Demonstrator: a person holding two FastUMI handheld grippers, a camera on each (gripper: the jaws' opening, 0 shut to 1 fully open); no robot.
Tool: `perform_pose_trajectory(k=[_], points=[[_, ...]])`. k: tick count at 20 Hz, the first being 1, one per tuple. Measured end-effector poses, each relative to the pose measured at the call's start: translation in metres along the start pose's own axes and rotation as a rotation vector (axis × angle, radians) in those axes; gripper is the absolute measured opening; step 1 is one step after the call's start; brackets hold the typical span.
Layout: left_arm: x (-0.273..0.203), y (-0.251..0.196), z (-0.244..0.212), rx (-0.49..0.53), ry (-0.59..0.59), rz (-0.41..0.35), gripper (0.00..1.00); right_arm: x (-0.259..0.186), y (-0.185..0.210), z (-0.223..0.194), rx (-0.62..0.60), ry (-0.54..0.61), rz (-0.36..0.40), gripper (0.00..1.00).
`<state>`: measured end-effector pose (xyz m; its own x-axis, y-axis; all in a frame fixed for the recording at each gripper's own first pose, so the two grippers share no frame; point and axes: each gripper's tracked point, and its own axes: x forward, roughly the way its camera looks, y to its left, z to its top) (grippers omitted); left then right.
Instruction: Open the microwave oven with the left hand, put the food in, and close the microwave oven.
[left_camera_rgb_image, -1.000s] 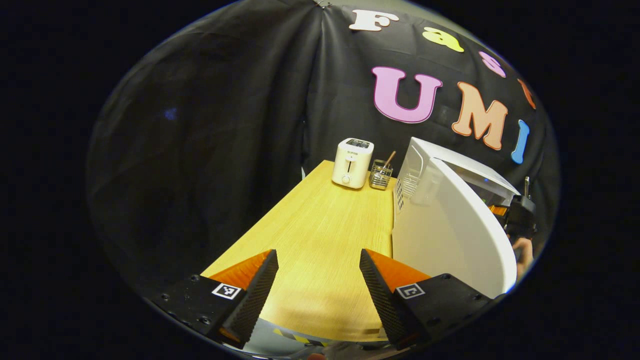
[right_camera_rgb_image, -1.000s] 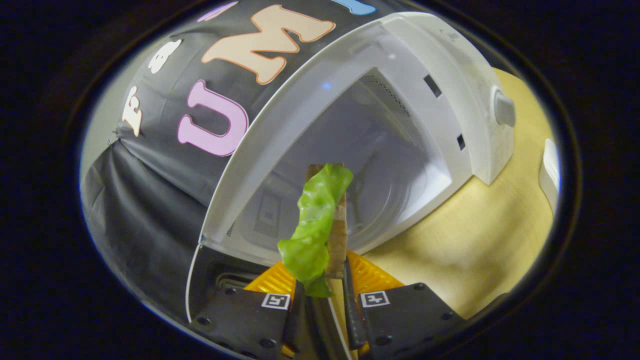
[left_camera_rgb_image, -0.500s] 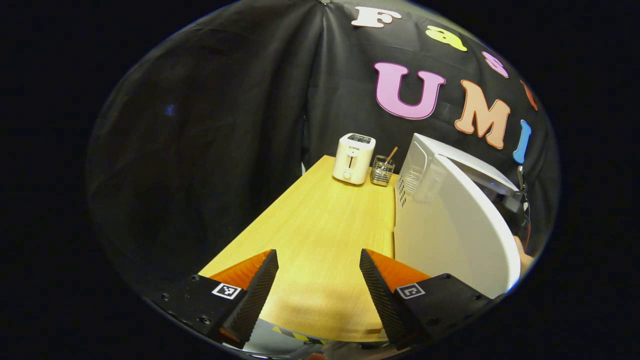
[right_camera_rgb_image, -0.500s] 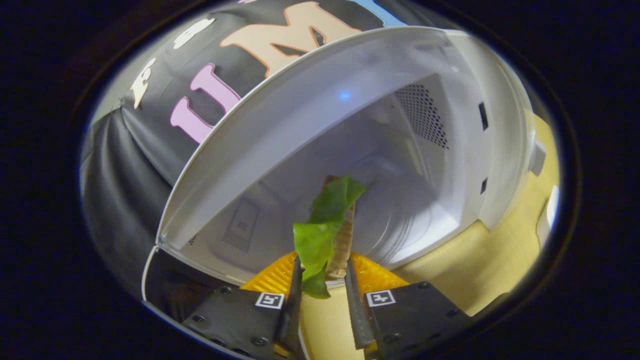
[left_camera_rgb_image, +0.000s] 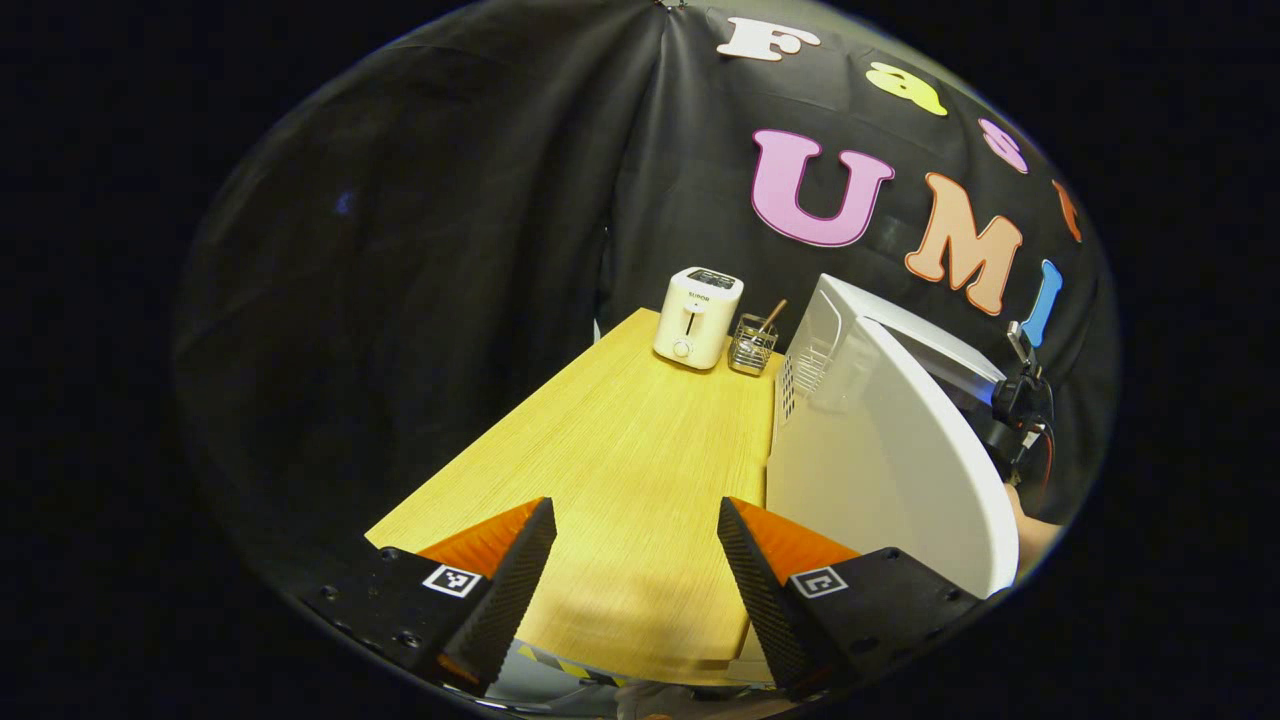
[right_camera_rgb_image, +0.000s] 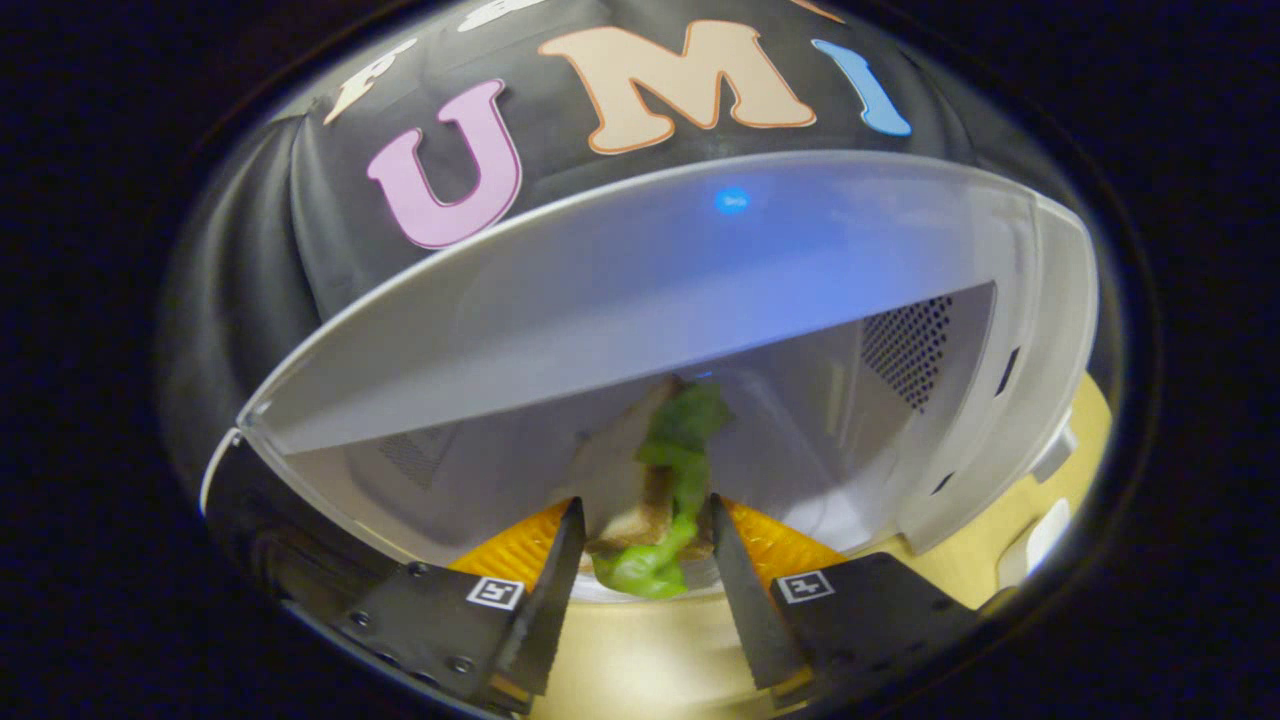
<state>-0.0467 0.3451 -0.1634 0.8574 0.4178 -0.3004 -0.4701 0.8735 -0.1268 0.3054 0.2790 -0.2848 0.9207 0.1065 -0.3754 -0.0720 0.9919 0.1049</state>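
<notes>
- Microwave oven (left_camera_rgb_image: 880, 450) fills the 3 o'clock side of the left gripper view, on the wooden table (left_camera_rgb_image: 620, 470), with its door (left_camera_rgb_image: 900, 480) swung wide toward the camera; I judge the opening step done
- Left gripper (left_camera_rgb_image: 637, 560) sits at 6 o'clock of its own view, jaws spread apart and empty over the table edge, probably parked clear of the door until it is time to close it
- At 12 o'clock on the far end of the table stand a white toaster (left_camera_rgb_image: 697, 317) and, just beside it, a small wire holder (left_camera_rgb_image: 752, 343) with a stick in it, both well away from the work
- At 3 o'clock, past the door's edge, the right gripper (left_camera_rgb_image: 1015, 400) reaches into the oven's mouth
- In the right gripper view, the right gripper (right_camera_rgb_image: 640, 550) has its jaws parted around the food (right_camera_rgb_image: 665, 500), a sandwich slice with green lettuce, which seems to lie at the cavity's front rather than being pinched; whether either finger touches it I cannot tell
- Oven cavity (right_camera_rgb_image: 800, 400) opens from 12 to 3 o'clock, so the food looks placed, leaving withdrawal and closing
</notes>
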Motion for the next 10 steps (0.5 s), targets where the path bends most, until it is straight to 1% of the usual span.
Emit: perform_pose_trajectory(k=[1, 2, 3, 4, 6, 8, 9, 10], points=[[-0.001, 0.001, 0.001, 0.012, -0.005, 0.005, 0.96, 0.001, -0.007, 0.001, -0.013, 0.006, -0.021, 0.72], [-0.002, 0.0, 0.003, 0.019, -0.01, 0.006, 0.96, 0.002, -0.012, 0.005, -0.021, -0.008, -0.022, 0.75], [-0.003, -0.001, 0.005, 0.02, -0.015, 0.006, 0.96, -0.001, -0.014, 0.012, -0.03, -0.033, -0.017, 0.84], [-0.003, -0.001, 0.006, 0.018, -0.016, 0.004, 0.96, -0.009, -0.014, 0.02, -0.037, -0.056, -0.004, 0.95], [-0.005, -0.002, 0.004, 0.011, -0.016, -0.004, 0.96, -0.017, -0.016, 0.028, -0.06, -0.083, 0.009, 0.91], [-0.008, -0.005, 0.003, 0.011, -0.019, -0.018, 0.95, -0.029, -0.02, 0.031, -0.083, -0.091, 0.011, 0.91], [-0.006, -0.008, 0.003, 0.015, -0.02, -0.021, 0.9, -0.036, -0.02, 0.033, -0.096, -0.101, 0.015, 1.0], [-0.008, -0.011, 0.004, 0.017, -0.021, -0.029, 0.86, -0.043, -0.02, 0.036, -0.111, -0.114, 0.019, 1.0]])
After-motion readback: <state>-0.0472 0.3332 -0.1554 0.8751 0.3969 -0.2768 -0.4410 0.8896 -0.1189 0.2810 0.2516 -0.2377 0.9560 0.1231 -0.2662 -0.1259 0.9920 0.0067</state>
